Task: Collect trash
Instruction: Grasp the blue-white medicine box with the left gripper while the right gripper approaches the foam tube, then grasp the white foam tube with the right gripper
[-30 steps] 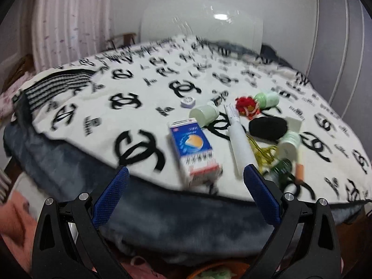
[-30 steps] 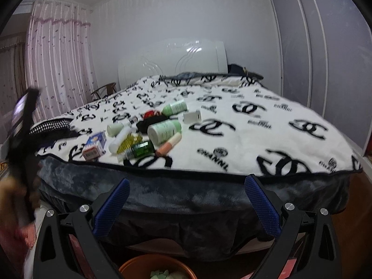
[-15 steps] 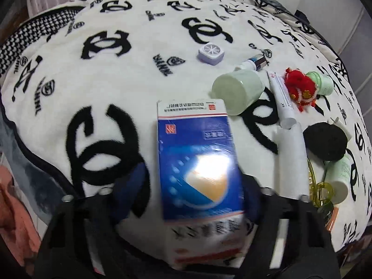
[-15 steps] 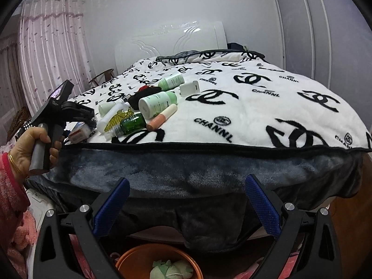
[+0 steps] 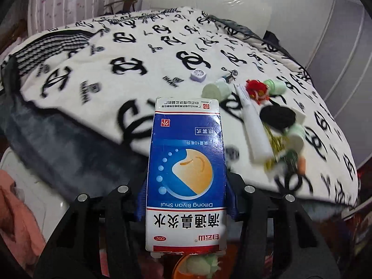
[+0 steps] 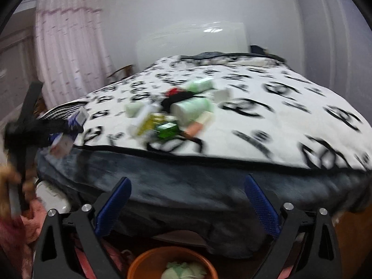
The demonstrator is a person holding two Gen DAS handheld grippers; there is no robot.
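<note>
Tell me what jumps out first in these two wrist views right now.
The blue and white medicine box fills the middle of the left wrist view, between the blue pads of the left gripper, whose jaws are closing on it. Beyond it, bottles and tubes lie in a cluster near the front edge of the logo-print blanket. An orange bin sits at the bottom of the right wrist view, below the open right gripper.

Bed: white blanket with black logo print, dark grey border hanging over the near edge. White glossy headboard at the far end. Pink curtain at left. Wooden chair beside the curtain. Grey wardrobe doors at right.
</note>
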